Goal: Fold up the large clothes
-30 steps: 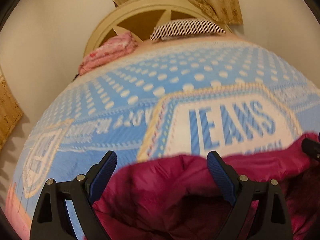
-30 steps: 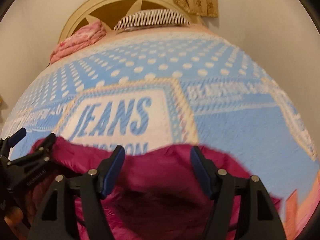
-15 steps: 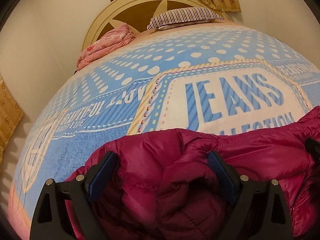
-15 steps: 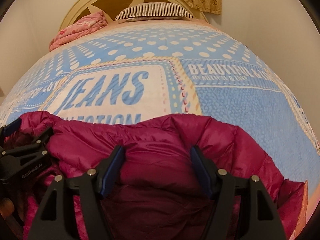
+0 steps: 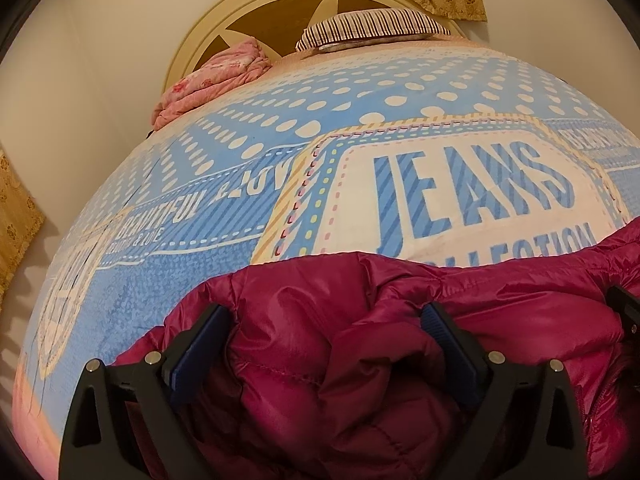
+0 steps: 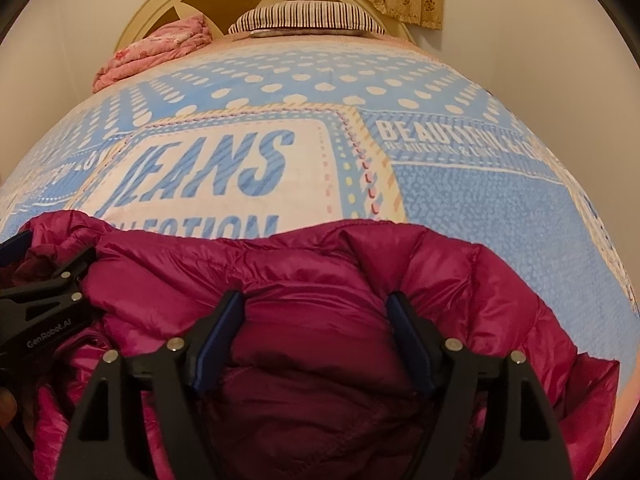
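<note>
Left wrist: both grippers' jaws just widened, pads off magenta jacket (image 5: 360, 340) bunched between; more bedspread (image 5: 200, 232) covered.

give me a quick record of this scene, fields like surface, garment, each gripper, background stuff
surface: bed with blue JEANS-print cover
garment: magenta puffer jacket, bunched on the near end of the bed
left gripper: jaws wide and just been opening, jacket between them, pads not clearly pressing
right gripper: jaws just been opening, jacket fabric bulging between them
far end: striped pillow, pink folded blanket, cream headboard
fold state: not yet folded flat
</note>
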Tool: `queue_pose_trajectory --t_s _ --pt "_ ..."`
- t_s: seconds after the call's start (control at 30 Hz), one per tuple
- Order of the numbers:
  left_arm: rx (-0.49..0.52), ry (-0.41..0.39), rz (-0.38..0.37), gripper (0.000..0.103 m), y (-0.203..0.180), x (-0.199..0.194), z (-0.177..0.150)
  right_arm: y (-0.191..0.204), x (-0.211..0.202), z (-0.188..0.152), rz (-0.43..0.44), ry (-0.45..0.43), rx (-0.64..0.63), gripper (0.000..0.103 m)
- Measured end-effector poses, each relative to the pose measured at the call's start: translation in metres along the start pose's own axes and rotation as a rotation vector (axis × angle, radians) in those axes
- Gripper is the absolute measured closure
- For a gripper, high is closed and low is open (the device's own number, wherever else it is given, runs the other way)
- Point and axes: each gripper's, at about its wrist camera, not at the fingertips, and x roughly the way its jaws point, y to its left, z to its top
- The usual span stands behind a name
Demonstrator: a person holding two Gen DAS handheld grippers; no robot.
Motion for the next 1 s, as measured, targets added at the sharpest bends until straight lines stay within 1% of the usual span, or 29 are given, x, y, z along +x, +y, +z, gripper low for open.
queue_pose_trajectory --t_s 0.5,1.0 --pt "0.003 0.002 0.009 0.004 -0.0005 0.0007 0.0006 0.0023 0.0028 0.0000 -0.023 0.007 -0.012 0.025" --pt "0.007 0.005 0.016 0.003 -0.0023 0.0007 -0.0001 0.0018 0.0037 0.0005 -0.024 0.007 -0.014 0.024"
